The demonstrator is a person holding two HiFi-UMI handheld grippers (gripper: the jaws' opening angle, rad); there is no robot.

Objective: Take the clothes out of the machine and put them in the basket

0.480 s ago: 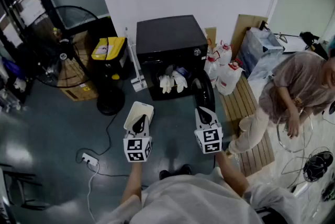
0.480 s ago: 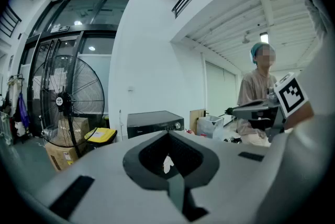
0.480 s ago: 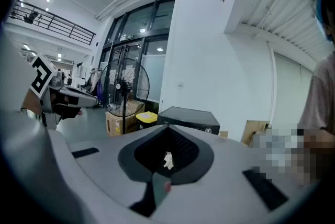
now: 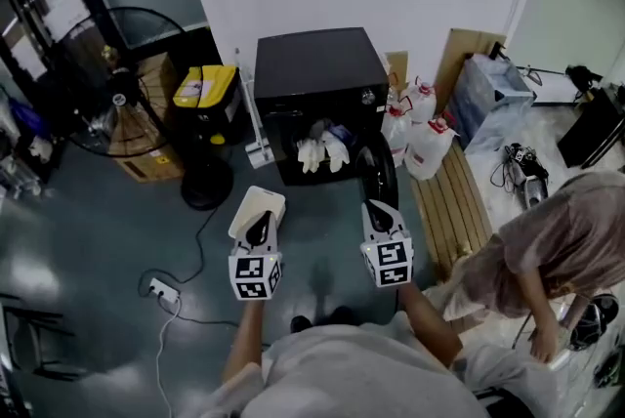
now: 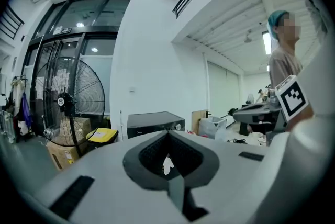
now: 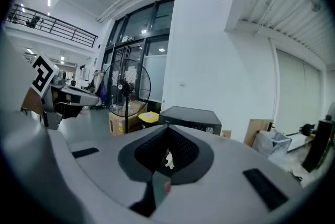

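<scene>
The black machine (image 4: pixel 320 79) stands against the white wall with its door (image 4: pixel 380 174) swung open to the right. White clothes (image 4: pixel 322 150) hang out of its opening. A white basket (image 4: pixel 260 210) sits on the floor in front, partly under my left gripper (image 4: pixel 258 231). My right gripper (image 4: pixel 381 216) is level with it, near the door. Both are short of the machine, shut and holding nothing. In the left gripper view the shut gripper (image 5: pixel 168 134) points at the machine (image 5: pixel 154 122). The right gripper view shows the same (image 6: pixel 168 127), with the machine (image 6: pixel 191 118) beyond.
A big floor fan (image 4: pixel 117 99), a cardboard box (image 4: pixel 146 152) and a yellow-lidded bin (image 4: pixel 205 89) stand left of the machine. A power strip (image 4: pixel 161 289) with its cable lies on the floor. White jugs (image 4: pixel 420 138), a wooden bench (image 4: pixel 459 206) and a crouching person (image 4: pixel 557 255) are at right.
The person at the right has moved down toward the lower right corner. Both grippers have stayed nearly where they were.
</scene>
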